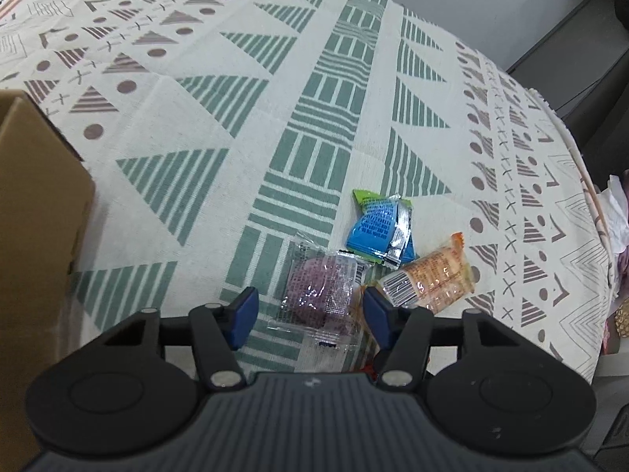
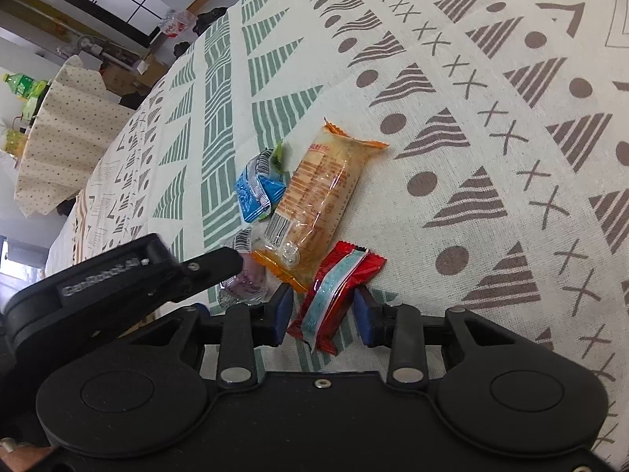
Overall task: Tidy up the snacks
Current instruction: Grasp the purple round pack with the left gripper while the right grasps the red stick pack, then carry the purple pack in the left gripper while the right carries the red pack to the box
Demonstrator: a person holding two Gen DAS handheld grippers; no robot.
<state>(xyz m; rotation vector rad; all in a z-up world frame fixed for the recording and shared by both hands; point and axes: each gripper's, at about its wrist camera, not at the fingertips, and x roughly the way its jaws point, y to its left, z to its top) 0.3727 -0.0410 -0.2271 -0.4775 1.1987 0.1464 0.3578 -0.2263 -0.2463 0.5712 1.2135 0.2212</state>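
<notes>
The tablecloth (image 1: pixel 243 90) looked like coarse woven cloth, matt, with a printed pattern. The cardboard box (image 1: pixel 35 204) was plain brown paperboard, dull and smooth. The purple snack (image 1: pixel 318 295) sat in clear, crinkled, glossy film; the blue packet (image 1: pixel 373 228) had shiny plastic with a silvery foil seam. The orange-wrapped cake (image 2: pixel 318 192) wore transparent glossy film, and the red packet (image 2: pixel 334 295) gleamed like foil-backed plastic. The right gripper (image 2: pixel 322 314) was matt black plastic with blue, rubbery-looking pads (image 2: pixel 284 312) and bright metal pins.
</notes>
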